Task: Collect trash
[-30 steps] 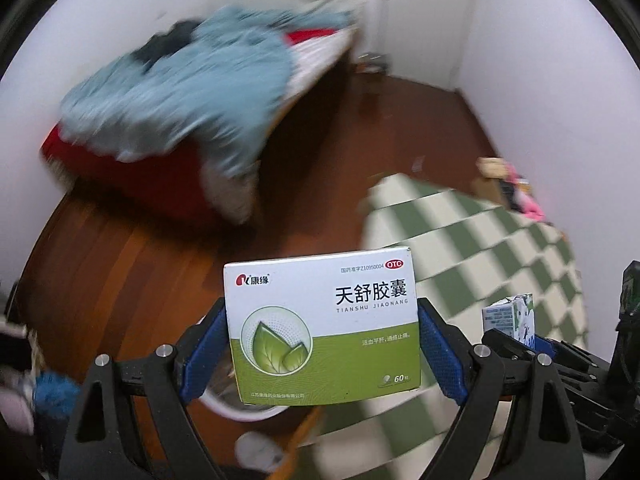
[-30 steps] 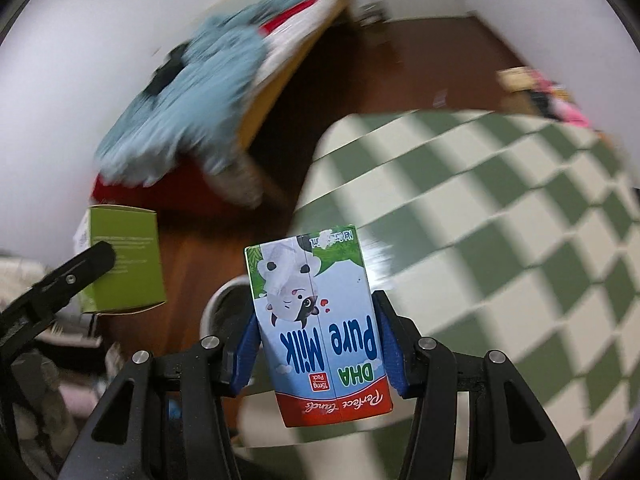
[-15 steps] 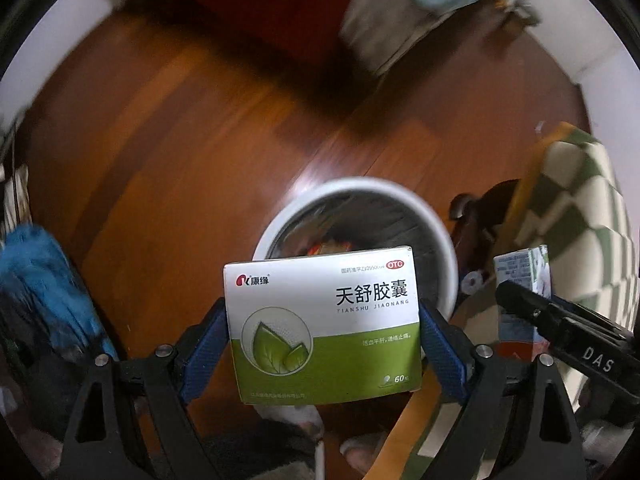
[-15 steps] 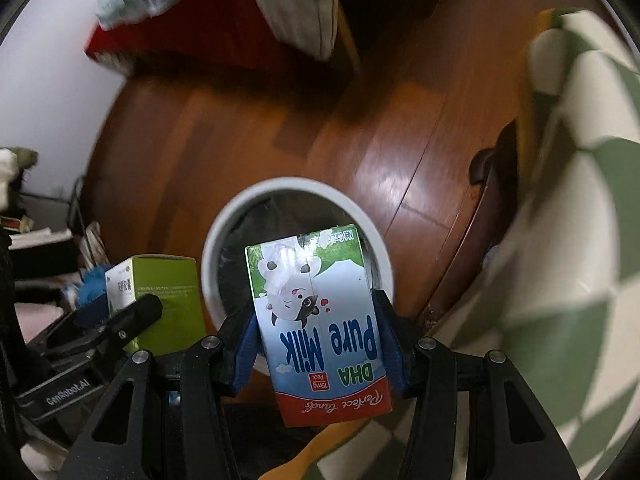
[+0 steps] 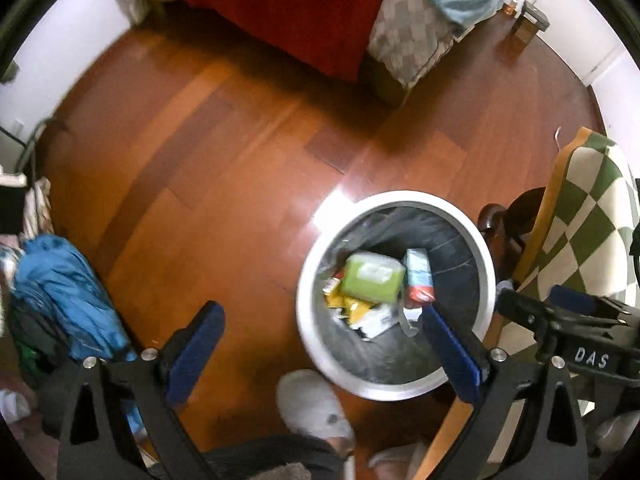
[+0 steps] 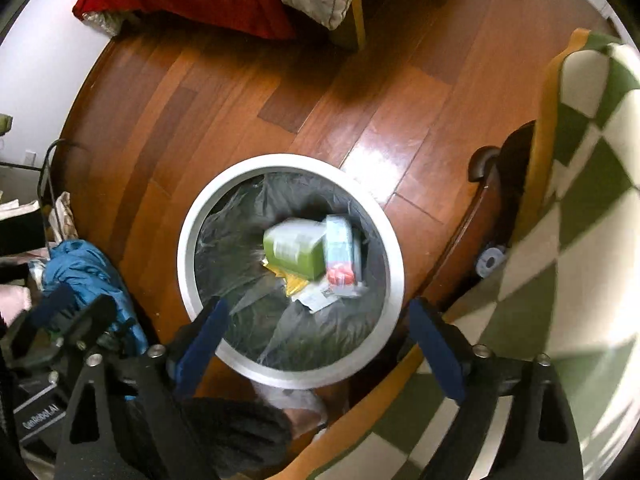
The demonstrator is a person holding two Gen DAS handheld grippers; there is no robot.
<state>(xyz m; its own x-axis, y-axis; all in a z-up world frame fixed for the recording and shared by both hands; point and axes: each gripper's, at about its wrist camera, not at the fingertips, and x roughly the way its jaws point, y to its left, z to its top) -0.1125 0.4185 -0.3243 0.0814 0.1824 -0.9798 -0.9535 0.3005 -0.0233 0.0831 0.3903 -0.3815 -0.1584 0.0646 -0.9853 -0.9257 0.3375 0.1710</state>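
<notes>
A round white-rimmed trash bin (image 5: 486, 264) (image 6: 188, 240) with a black liner stands on the wooden floor below both grippers. Inside it lie the green and white medicine box (image 5: 372, 278) (image 6: 294, 250), the milk carton (image 5: 418, 276) (image 6: 340, 254) and older yellow and white wrappers (image 5: 352, 306). My left gripper (image 5: 322, 350) is open and empty, above the bin's left rim. My right gripper (image 6: 318, 344) is open and empty, above the bin's near rim; it also shows at the right of the left wrist view (image 5: 568, 320).
A table with a green and white checked cloth (image 5: 588, 216) (image 6: 588, 184) stands right of the bin on a dark wooden leg (image 6: 484, 204). A bed with red and blue covers (image 5: 304, 4) is beyond. Blue clothing (image 5: 68, 292) lies left. A foot in a white slipper (image 5: 314, 406) is near the bin.
Both grippers have opened. The medicine box and the milk carton have dropped from them into the bin. The view has shifted so the bin sits more to the right under the left gripper.
</notes>
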